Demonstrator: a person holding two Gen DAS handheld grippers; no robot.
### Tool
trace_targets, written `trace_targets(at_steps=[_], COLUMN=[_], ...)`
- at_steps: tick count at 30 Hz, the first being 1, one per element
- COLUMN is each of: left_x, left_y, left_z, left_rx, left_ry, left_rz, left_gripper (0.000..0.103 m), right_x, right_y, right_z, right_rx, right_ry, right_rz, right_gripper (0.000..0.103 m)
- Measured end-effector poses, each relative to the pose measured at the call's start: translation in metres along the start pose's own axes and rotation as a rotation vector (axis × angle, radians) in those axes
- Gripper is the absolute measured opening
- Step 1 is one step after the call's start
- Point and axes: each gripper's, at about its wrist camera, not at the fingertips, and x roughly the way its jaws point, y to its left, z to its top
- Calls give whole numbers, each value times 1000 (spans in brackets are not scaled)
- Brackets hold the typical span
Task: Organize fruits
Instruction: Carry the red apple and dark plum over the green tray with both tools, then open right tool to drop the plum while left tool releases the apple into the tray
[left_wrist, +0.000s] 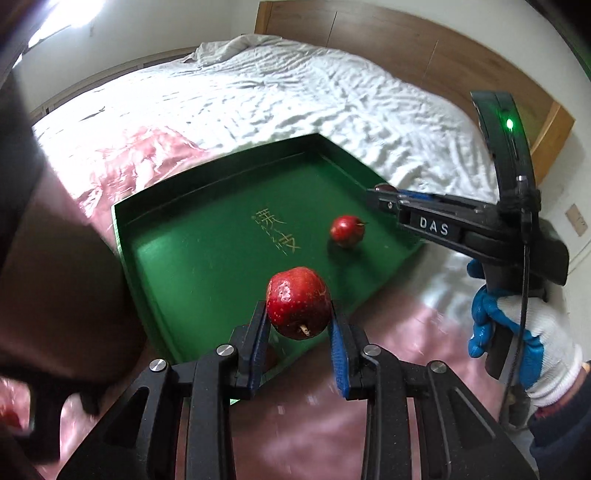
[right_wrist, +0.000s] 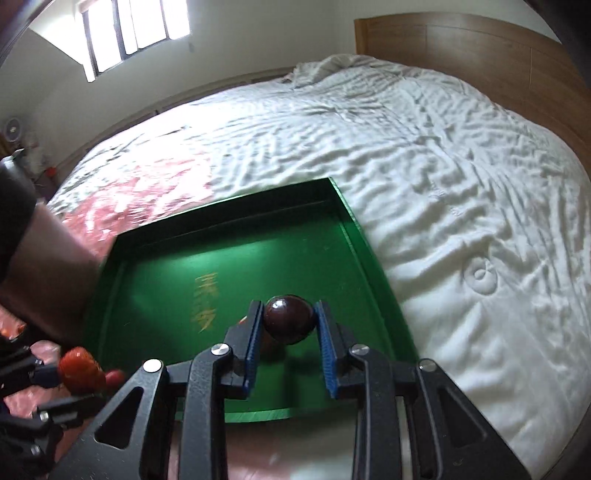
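Note:
My left gripper (left_wrist: 298, 311) is shut on a red speckled fruit (left_wrist: 297, 301), stem towards the camera, over the near edge of a green tray (left_wrist: 207, 258) with gold characters. A smaller red fruit (left_wrist: 347, 230) lies on the tray floor near its right wall. My right gripper (right_wrist: 289, 311) is shut on a dark brown round fruit (right_wrist: 290, 319) above the tray (right_wrist: 155, 295). In the left wrist view the right gripper (left_wrist: 382, 199) reaches over the tray's right rim, held by a gloved hand (left_wrist: 535, 339). The right wrist view shows the left gripper's red fruit (right_wrist: 79, 369) at lower left.
The tray lies on a bed with a rumpled white sheet (right_wrist: 424, 147) and a pink plastic cover (left_wrist: 303, 417) near its front. A wooden headboard (right_wrist: 480, 48) runs along the back. A person's forearm (right_wrist: 48, 266) crosses the left side. A dark blurred shape (left_wrist: 55, 277) fills the left.

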Motion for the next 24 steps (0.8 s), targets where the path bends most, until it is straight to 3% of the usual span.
trace_targets(at_steps=[6, 18, 20, 24], left_x=[40, 58, 55, 43], left_y=[11, 11, 12, 11], left_z=[5, 1, 3, 4], left_rx=[-25, 5, -2, 6], left_ry=[58, 96, 101, 95], left_rz=[52, 93, 100, 118], left_gripper=[27, 27, 27, 28], right_x=[40, 44, 44, 39], right_y=[-4, -5, -6, -9], right_z=[-2, -2, -1, -1], right_rx=[9, 21, 32, 55], right_ry=[55, 53, 56, 55], right_rz=[-26, -33, -36, -43], right_gripper=[33, 34, 38, 65])
